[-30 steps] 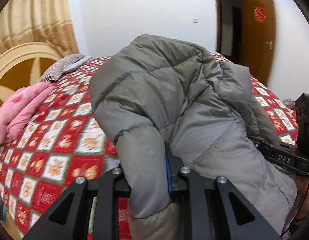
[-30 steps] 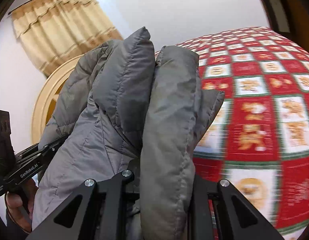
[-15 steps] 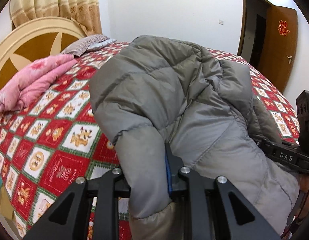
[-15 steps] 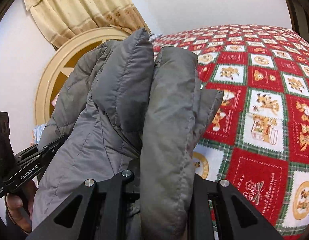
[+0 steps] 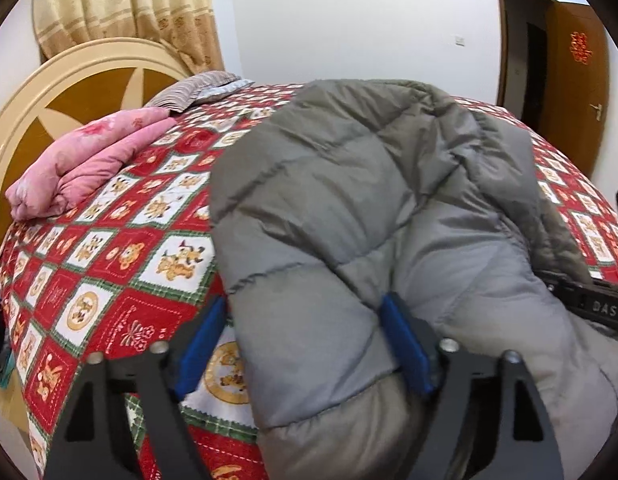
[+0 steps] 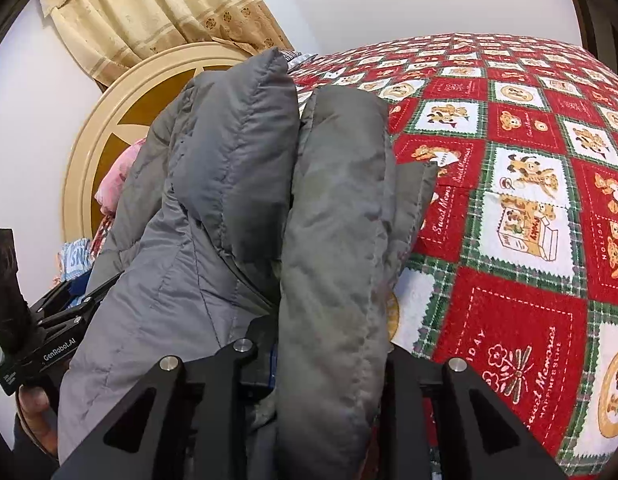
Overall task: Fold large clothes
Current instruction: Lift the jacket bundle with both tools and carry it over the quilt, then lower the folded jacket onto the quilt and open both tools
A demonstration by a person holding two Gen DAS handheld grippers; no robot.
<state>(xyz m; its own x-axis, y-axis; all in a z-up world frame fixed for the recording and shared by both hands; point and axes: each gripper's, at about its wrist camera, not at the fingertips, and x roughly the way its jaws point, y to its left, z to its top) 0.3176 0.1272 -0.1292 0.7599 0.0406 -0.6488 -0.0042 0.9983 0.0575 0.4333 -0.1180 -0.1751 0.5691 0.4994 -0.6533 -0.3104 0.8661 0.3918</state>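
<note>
A grey padded jacket [image 5: 349, 208] hangs bunched between my two grippers above the bed. In the left wrist view my left gripper [image 5: 305, 344] has its blue pads [image 5: 405, 344] spread wide, with a thick fold of the jacket lying loose between them. In the right wrist view my right gripper [image 6: 329, 356] is shut on a thick fold of the jacket [image 6: 333, 240]. The left gripper's body [image 6: 49, 328] shows at the left of that view, and the right gripper's body [image 5: 597, 308] at the right of the left wrist view.
The bed has a red, white and green patterned cover [image 6: 521, 208] under and beyond the jacket. A folded pink blanket [image 5: 89, 160] and a striped pillow [image 5: 197, 88] lie by the round headboard [image 5: 49, 96]. A brown door [image 5: 573, 80] stands at the far right.
My left gripper's jaws have opened wide around the jacket fold they were clamped on. Both grippers have come lower toward the bed. The right grip is unchanged.
</note>
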